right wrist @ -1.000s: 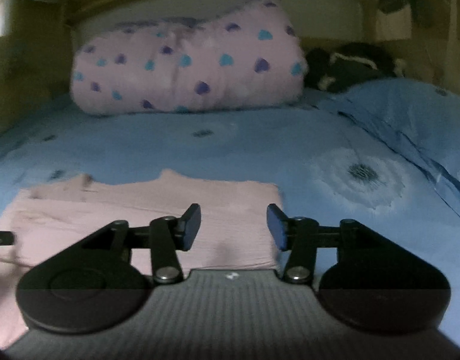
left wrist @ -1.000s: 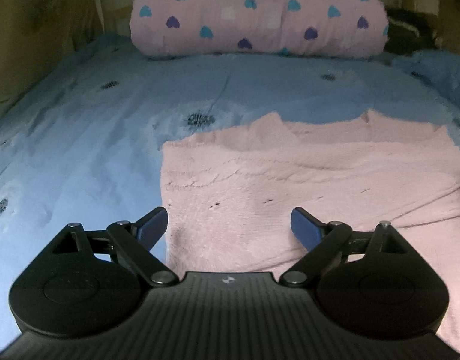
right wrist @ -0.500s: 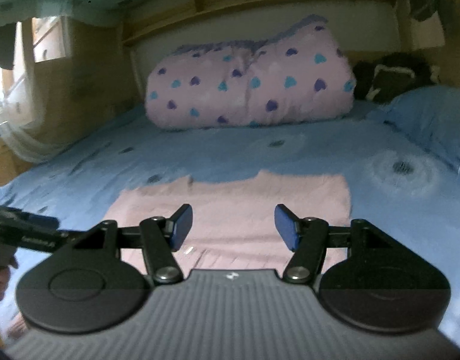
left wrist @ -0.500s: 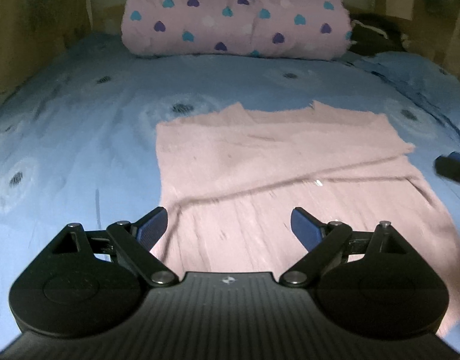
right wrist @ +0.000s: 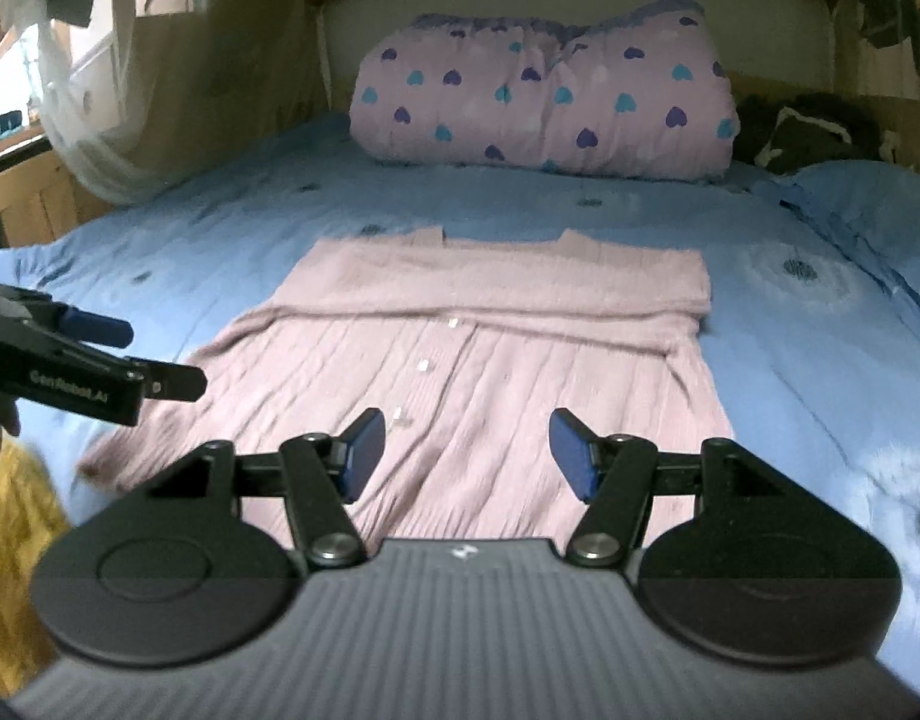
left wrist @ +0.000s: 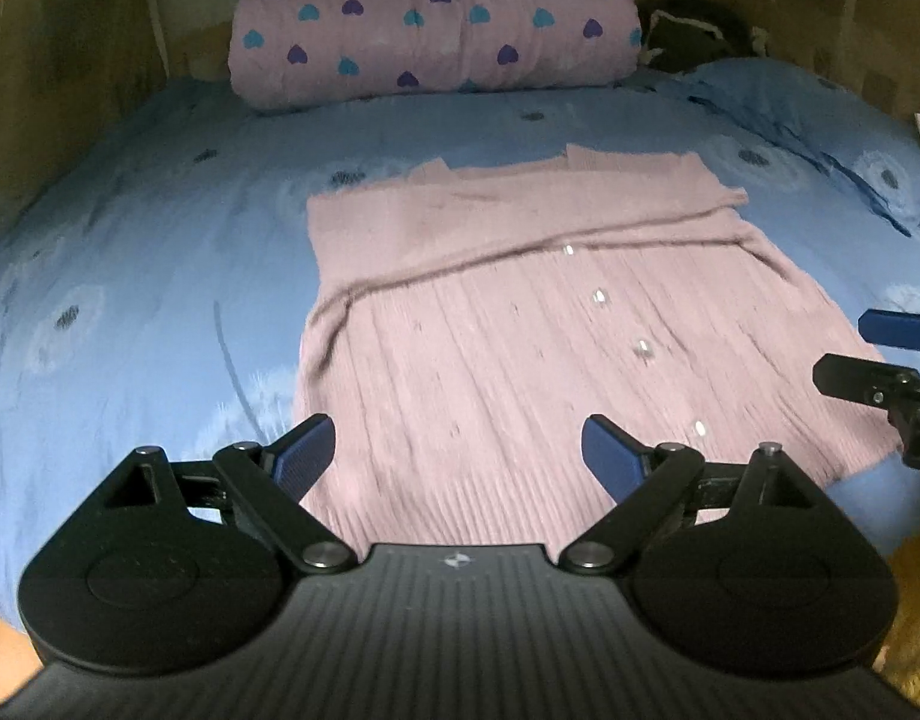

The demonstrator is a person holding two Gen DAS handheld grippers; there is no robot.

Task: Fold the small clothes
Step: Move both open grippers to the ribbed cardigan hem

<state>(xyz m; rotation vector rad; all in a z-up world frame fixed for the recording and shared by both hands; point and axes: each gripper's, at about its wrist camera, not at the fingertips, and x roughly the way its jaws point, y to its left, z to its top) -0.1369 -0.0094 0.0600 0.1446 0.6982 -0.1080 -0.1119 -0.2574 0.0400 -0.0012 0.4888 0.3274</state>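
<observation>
One garment is in play: a single pale pink knitted cardigan [left wrist: 520,324] lying flat on the blue bedsheet [left wrist: 130,252] in the middle of the bed. Its body is ribbed lengthwise, with a row of small shiny buttons [left wrist: 643,349] down the front; five can be counted in the left wrist view, though motion blur may hide others. The upper part has a band of fabric folded across it, apparently the sleeves, forming a diagonal crease from edge to edge, and the neckline notch points toward the headboard. The hem lies nearest the cameras, close to the bed's near edge. Two hand-held grippers are present. The left hand-held gripper [left wrist: 457,456] hovers over the hem with its blue pads spread wide and nothing between them, released. The right hand-held gripper [right wrist: 466,450] also hangs above the lower part of the cardigan, jaws parted less widely, empty and not pressing on the cloth. Each one shows at the side of the other's view, off the garment's side edges. At the head of the bed lies one rolled pink quilt [right wrist: 544,102] printed with blue and purple hearts, with one blue pillow [right wrist: 868,204] to the right and a dark bundle [right wrist: 802,132] behind it.
</observation>
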